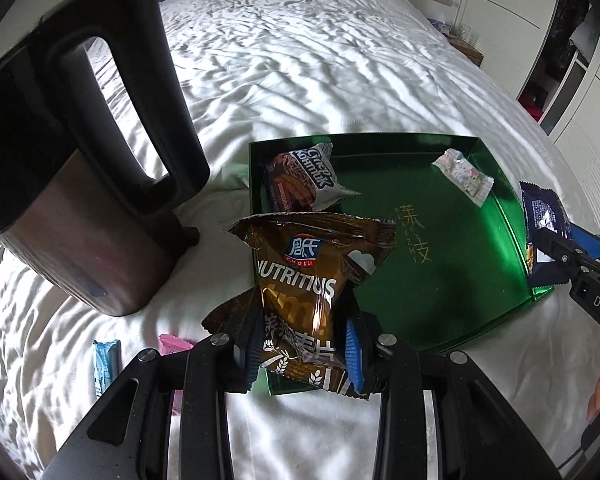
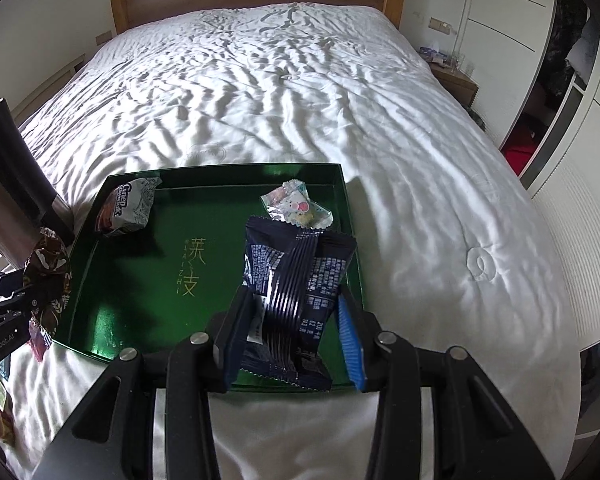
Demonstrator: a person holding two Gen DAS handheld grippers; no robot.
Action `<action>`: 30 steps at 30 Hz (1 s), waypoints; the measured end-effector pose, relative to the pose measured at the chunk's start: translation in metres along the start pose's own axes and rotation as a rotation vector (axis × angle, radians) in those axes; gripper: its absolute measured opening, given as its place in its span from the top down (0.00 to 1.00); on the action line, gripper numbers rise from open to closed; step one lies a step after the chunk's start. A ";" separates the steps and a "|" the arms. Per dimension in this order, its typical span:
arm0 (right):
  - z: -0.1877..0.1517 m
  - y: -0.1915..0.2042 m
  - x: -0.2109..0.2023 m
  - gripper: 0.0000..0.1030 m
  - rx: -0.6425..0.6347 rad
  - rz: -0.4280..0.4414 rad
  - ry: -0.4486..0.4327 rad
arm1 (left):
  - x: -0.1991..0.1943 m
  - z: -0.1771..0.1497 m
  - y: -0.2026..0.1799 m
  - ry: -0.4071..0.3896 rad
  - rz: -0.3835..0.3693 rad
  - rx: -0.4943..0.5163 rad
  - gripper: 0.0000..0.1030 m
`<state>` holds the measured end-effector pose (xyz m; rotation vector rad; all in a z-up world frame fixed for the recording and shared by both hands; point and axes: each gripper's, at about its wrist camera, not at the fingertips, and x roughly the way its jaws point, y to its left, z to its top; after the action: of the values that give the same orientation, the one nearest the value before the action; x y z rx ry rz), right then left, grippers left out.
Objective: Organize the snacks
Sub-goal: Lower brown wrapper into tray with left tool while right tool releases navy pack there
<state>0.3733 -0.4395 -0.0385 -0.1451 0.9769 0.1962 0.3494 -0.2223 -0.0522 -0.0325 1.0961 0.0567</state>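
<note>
A shallow green box (image 1: pixel 440 280) (image 2: pixel 140 280) lies on the white bed. In it are a brown-and-white biscuit pack (image 1: pixel 300 178) (image 2: pixel 126 206) at the far left and a small pastel candy pack (image 1: pixel 464 176) (image 2: pixel 298 206) at the far right. My left gripper (image 1: pixel 300 350) is shut on a brown oat snack pouch (image 1: pixel 300 280) (image 2: pixel 46 280), held over the box's near left edge. My right gripper (image 2: pixel 292 340) is shut on a dark blue snack packet (image 2: pixel 296 288) (image 1: pixel 544 224), held over the box's near right part.
A steel kettle with a black handle (image 1: pixel 88 184) (image 2: pixel 12 184) stands on the bed left of the box. A light blue bar (image 1: pixel 106 362) and a pink wrapper (image 1: pixel 174 342) lie near my left gripper. A wardrobe (image 2: pixel 560 60) and nightstand (image 2: pixel 456 76) flank the bed's right side.
</note>
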 end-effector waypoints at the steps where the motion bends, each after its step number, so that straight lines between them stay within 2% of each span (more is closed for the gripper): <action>1: 0.000 0.000 0.002 0.87 0.000 -0.003 0.003 | 0.002 -0.001 -0.001 0.001 0.007 0.009 0.71; 7: 0.000 0.000 0.008 0.87 0.005 -0.006 0.016 | 0.014 0.000 -0.003 0.007 0.028 0.007 0.71; 30: -0.002 0.002 0.021 0.84 -0.011 -0.034 0.054 | 0.018 0.004 -0.002 -0.007 0.021 0.006 0.70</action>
<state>0.3828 -0.4355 -0.0571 -0.1781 1.0267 0.1670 0.3614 -0.2240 -0.0660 -0.0148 1.0901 0.0723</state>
